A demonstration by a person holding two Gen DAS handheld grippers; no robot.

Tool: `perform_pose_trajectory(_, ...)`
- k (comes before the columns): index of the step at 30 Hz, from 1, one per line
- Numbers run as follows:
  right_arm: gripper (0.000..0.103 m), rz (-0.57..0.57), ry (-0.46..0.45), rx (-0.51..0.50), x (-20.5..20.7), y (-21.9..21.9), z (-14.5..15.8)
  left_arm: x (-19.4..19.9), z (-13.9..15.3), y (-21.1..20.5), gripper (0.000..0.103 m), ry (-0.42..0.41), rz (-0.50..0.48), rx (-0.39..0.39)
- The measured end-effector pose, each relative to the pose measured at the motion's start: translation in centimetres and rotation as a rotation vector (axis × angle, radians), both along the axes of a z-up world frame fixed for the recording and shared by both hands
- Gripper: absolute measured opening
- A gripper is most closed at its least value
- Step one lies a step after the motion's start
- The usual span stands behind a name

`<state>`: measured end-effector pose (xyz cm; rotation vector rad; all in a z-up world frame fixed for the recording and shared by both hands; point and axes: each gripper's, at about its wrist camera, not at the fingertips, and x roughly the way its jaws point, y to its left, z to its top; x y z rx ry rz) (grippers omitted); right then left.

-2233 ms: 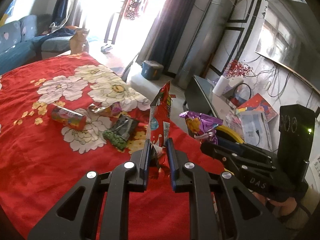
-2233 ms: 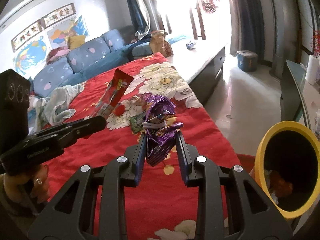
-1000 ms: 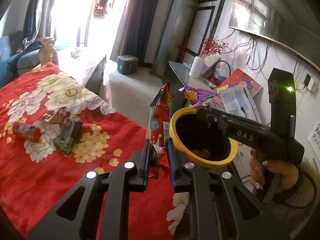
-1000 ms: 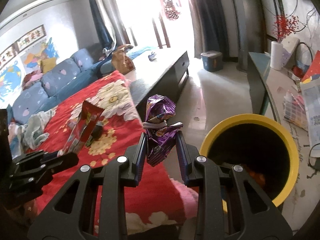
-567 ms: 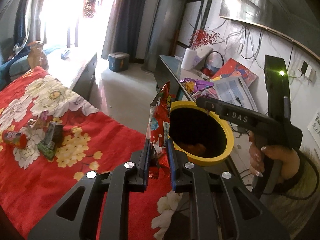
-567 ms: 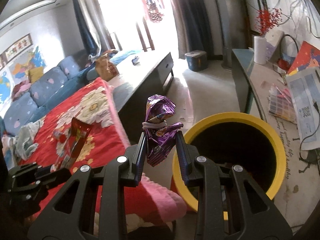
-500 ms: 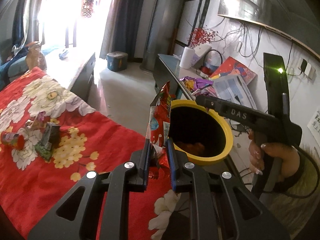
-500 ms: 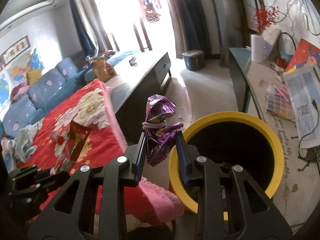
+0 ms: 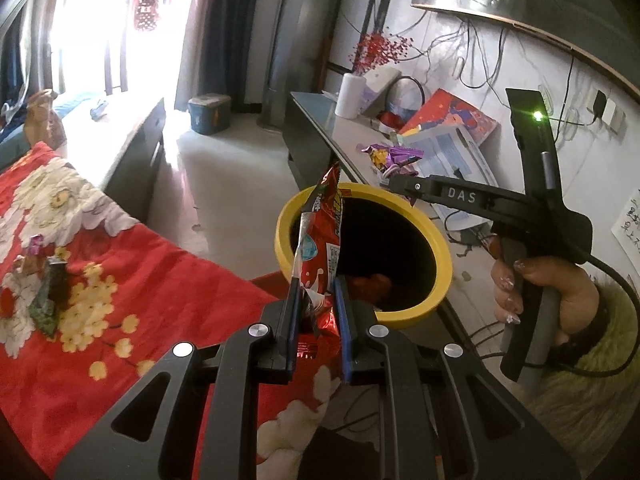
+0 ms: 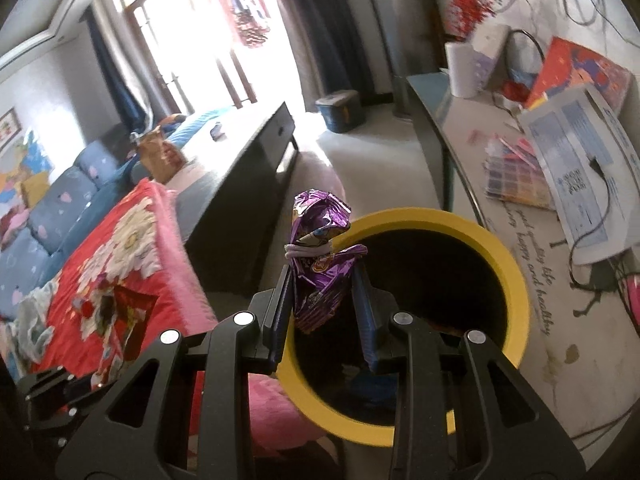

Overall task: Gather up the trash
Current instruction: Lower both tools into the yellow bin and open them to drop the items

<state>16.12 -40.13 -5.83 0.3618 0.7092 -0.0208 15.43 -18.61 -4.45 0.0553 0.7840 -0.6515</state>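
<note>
**Both wrappers held at the yellow bin**

Left wrist view: Compared with one second ago, the yellow bin is now closer and stands directly ahead of the left gripper, and the red floral cloth has moved away to the left. The jaws pinch the red snack bag at its lower end; it stands upright, long and shiny, and its top overlaps the near-left rim of the bin. To the right, the right gripper reaches over the far rim with the purple wrapper, held by a hand. The bag's bottom is hidden between the pads.

Right wrist view: The bin now fills more of the picture, just ahead and a little right of the right gripper. Its jaws clamp the crumpled purple wrapper, tied with a pale band, over the near-left rim. The bin's inside is dark and hard to make out. The background is blurred.
</note>
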Motion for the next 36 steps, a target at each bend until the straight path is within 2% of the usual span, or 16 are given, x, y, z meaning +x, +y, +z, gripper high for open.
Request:
perform_pose_trajectory(16,0.024,-0.106,0.079,0.04,0.1,-4.1,-3.3,2.3,-2.7,-4.7,0.016,0.056,-0.064,0.031)
perform_pose_trajectory(36,0.025,-0.148,0.132,0.067,0.4,-5.7,-5.5,6.2,-6.3,-8.1,0.016,0.122,-0.08,0.085)
